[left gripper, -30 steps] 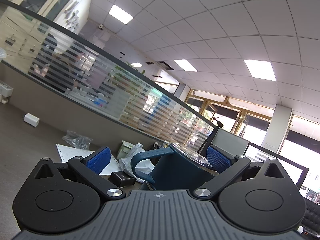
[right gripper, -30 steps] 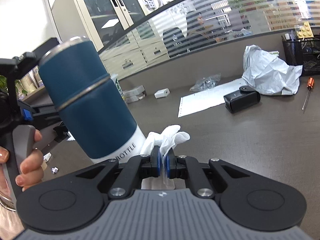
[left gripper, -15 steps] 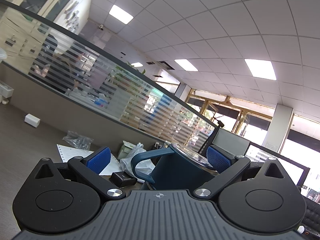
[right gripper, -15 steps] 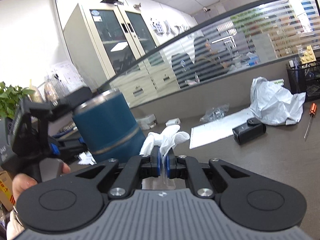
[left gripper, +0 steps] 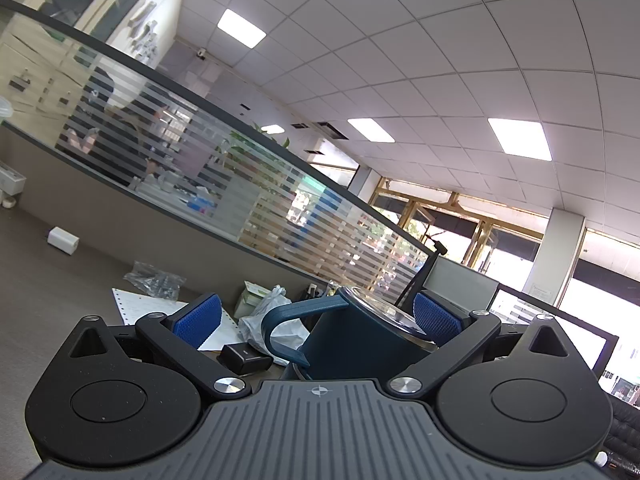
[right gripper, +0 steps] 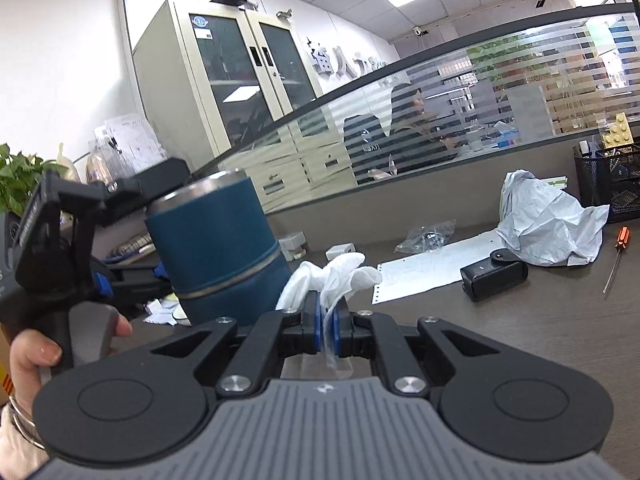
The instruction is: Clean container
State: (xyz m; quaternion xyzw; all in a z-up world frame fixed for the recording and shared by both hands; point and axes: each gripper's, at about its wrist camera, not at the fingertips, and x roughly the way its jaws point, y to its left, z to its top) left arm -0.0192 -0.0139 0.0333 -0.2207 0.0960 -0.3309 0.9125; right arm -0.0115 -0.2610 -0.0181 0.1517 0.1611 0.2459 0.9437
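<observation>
The right gripper (right gripper: 326, 322) is clenched on a white cloth (right gripper: 332, 276), whose crumpled end sticks out past its blue pads (right gripper: 317, 322). Just left of the cloth stands a dark blue mug (right gripper: 218, 248) with a steel rim and a steel band round its middle, tilted slightly and raised off the grey worktop (right gripper: 560, 320). Whether cloth and mug touch cannot be told.

The left gripper (left gripper: 316, 316) has its jaws spread wide around the mug, seen here from the handle side. Its right pad (left gripper: 436, 316) lies against the mug's rim, its left pad (left gripper: 198, 320) stands apart from the curved handle (left gripper: 280, 320), so whether it grips the mug firmly cannot be told. In the right wrist view a hand (right gripper: 32, 356) holds this gripper's handle at the left edge.

Farther back on the worktop lie a black pouch (right gripper: 492, 276), a sheet of perforated paper (right gripper: 436, 264), a crumpled white bag (right gripper: 548, 224), a clear plastic bag (right gripper: 426, 236) and an orange-handled screwdriver (right gripper: 616, 256). A black mesh basket (right gripper: 608, 184) stands at the far right. A striped glass partition (right gripper: 480, 92) runs behind the worktop.
</observation>
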